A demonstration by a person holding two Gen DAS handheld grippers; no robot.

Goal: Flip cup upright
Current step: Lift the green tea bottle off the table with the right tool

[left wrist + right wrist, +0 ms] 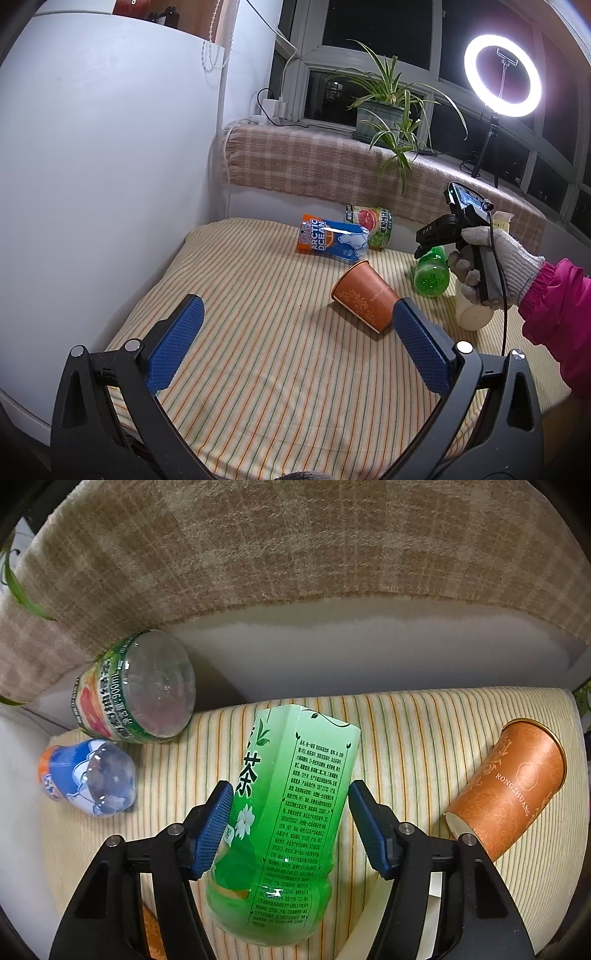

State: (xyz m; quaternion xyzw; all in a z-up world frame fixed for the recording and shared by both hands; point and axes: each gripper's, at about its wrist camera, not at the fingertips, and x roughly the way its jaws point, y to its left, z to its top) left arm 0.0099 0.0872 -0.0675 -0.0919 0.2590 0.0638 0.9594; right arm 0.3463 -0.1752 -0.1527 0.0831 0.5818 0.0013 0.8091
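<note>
An orange paper cup [365, 297] lies on its side on the striped cloth; it also shows at the right in the right wrist view [509, 794]. My left gripper [295, 325] is open and empty, with its right finger [421, 345] just in front of the cup's mouth. My right gripper [290, 819] is open around a green tea bottle [291, 812] that lies between its fingers; the left pad [214, 827] is at the bottle, the right pad stands a little off it. In the left wrist view, a gloved hand holds the right gripper's body [469, 236] beyond the cup.
A blue Arctic Ocean bottle [332, 240] and a grapefruit-label bottle [371, 221] lie at the back of the cloth. A white bottle [472, 310] sits beside the green one. A plaid-covered ledge [314, 162] carries a potted plant [384, 114] and a ring light [502, 75].
</note>
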